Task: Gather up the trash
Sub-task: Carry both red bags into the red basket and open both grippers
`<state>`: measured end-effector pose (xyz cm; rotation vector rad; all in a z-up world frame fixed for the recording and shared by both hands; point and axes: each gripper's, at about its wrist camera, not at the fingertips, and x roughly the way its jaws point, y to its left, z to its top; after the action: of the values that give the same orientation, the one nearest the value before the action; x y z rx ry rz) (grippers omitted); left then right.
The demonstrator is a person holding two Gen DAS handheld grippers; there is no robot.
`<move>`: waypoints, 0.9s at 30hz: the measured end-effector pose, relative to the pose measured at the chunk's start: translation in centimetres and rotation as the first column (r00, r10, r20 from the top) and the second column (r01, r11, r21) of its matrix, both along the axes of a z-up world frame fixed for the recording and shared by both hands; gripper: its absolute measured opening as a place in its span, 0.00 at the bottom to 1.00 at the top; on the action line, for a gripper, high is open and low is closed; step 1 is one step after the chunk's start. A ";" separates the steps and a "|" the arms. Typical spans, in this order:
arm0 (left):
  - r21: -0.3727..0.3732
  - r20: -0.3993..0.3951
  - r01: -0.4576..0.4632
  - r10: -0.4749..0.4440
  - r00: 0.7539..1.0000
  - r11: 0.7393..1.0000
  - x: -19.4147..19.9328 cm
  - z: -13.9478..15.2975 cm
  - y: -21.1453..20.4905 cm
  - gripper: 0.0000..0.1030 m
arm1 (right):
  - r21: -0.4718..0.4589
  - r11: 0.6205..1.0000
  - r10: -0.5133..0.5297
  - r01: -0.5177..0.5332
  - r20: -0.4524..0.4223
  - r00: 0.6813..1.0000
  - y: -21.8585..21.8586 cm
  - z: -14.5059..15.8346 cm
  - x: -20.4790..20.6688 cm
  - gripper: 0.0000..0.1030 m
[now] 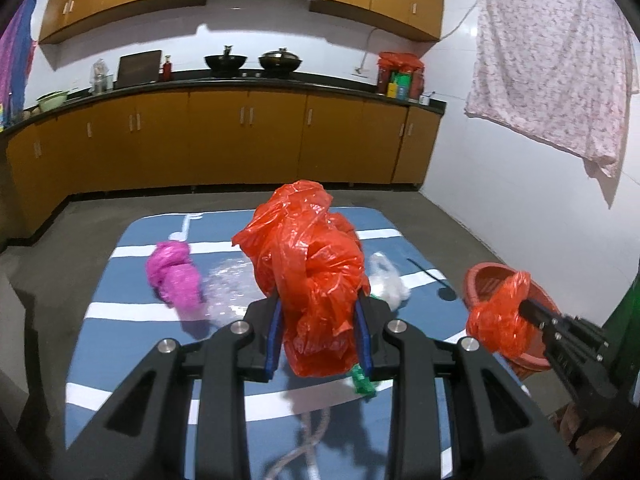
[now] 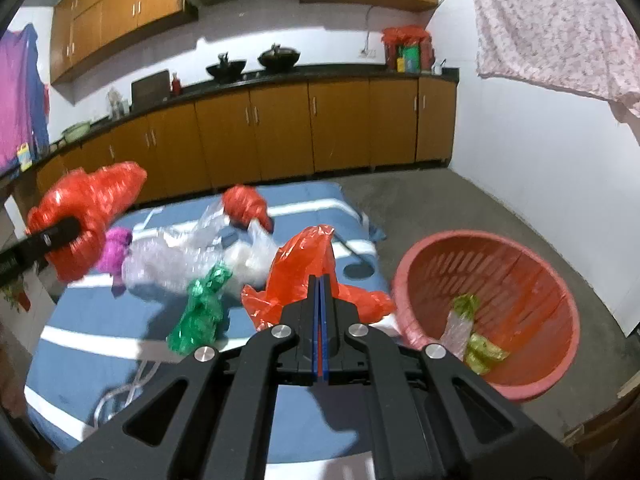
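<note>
In the left wrist view my left gripper (image 1: 320, 299) is shut on a big crumpled red plastic bag (image 1: 308, 264), held above the blue striped cloth (image 1: 120, 280). The right wrist view shows that gripper (image 2: 74, 225) and bag (image 2: 92, 200) at far left. My right gripper (image 2: 320, 280) is shut, pads pinching a smaller red bag (image 2: 304, 268) lifted just left of the red basket (image 2: 440, 240). From the left wrist view this gripper (image 1: 523, 306) and its bag (image 1: 496, 320) hang in front of the basket (image 1: 480, 270).
On the cloth lie a green bag (image 2: 204, 312), a pink bag (image 2: 114, 250), clear plastic (image 2: 168, 260), a white bag (image 2: 248, 256) and another red bag (image 2: 246, 204). Yellow-green wrappers (image 2: 480, 350) lie in the basket. Kitchen cabinets (image 2: 280, 132) stand behind.
</note>
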<state>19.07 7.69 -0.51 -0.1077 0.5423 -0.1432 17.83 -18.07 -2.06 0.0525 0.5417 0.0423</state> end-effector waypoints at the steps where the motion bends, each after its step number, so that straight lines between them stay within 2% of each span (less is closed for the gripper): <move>1: -0.002 0.001 0.009 -0.009 1.000 1.000 0.0 0.0 -0.4 0.29 | 0.000 1.000 -0.005 0.005 0.007 1.000 -0.3 0.3 -0.1 0.01; 7: -0.014 0.001 0.094 -0.094 0.996 0.995 0.7 -0.2 -4.2 0.29 | -0.018 0.998 -0.066 0.067 0.046 0.997 -3.0 1.6 -0.3 0.01; 13: -0.027 -0.010 0.194 -0.195 0.981 0.981 1.6 -1.0 -9.0 0.29 | -0.033 0.988 -0.149 0.151 0.066 0.987 -6.8 2.1 -0.2 0.01; 20: -0.047 -0.034 0.313 -0.315 0.949 0.949 3.0 -2.0 -15.4 0.29 | -0.030 0.971 -0.235 0.237 0.071 0.970 -11.0 2.4 0.5 0.01; 27: -0.053 -0.050 0.393 -0.395 0.917 0.918 4.1 -2.9 -20.4 0.29 | -0.002 0.955 -0.295 0.296 0.060 0.954 -14.5 1.8 1.2 0.01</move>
<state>23.20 -12.73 -3.44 -0.0421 0.6169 -0.5477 19.02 -32.56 -0.26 0.1211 0.4703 -0.2510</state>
